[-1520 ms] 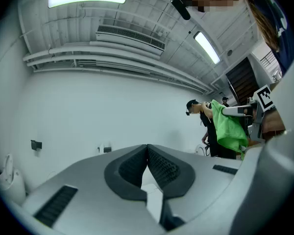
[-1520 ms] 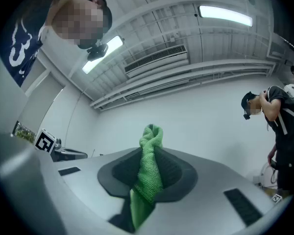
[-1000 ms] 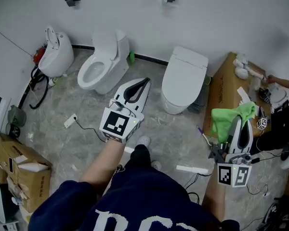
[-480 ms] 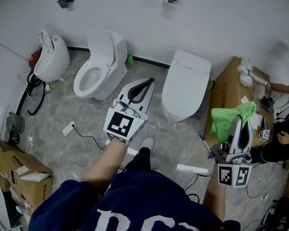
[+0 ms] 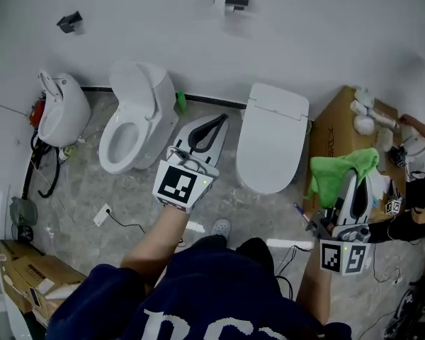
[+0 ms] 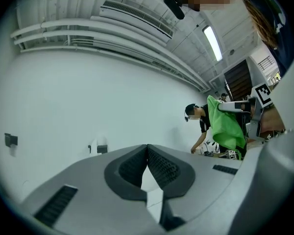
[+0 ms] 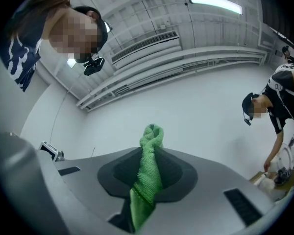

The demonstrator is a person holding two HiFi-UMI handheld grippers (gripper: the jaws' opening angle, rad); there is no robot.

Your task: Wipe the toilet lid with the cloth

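**STATUS: CLOTH GRIPPED, CLEAR OF LID**

Right tool point(image 7: 152, 150): closed on the green cloth point(image 7: 148, 177).
- Cloth pinched between both pads, with a bunched fold standing above the tips and the remainder hanging below.
- In the head view, held at lower right, tips pointing away from the body.
- Cloth draped off the tips to the left, in front of the brown cardboard box point(image 5: 328, 122).

Left tool point(image 6: 147, 147): closed and empty.
- Tips meeting, only a narrow slit behind them, nothing between the pads.
- In the head view, raised at centre, just left of the closed toilet, tips directed toward the white wall point(image 5: 326, 34).

Toilet lid point(image 5: 275, 137): down flat on its white toilet, between the left tool and the cardboard box.
- Not touched by the cloth or by either tool.
- Cloth apart from the lid, off its right side.

Surroundings:
- Second toilet point(image 5: 131, 122) to the left, lid raised, bowl exposed.
- Third white fixture point(image 5: 59, 108) at far left against the wall.
- Grey stone-pattern floor point(image 5: 120, 204) below.
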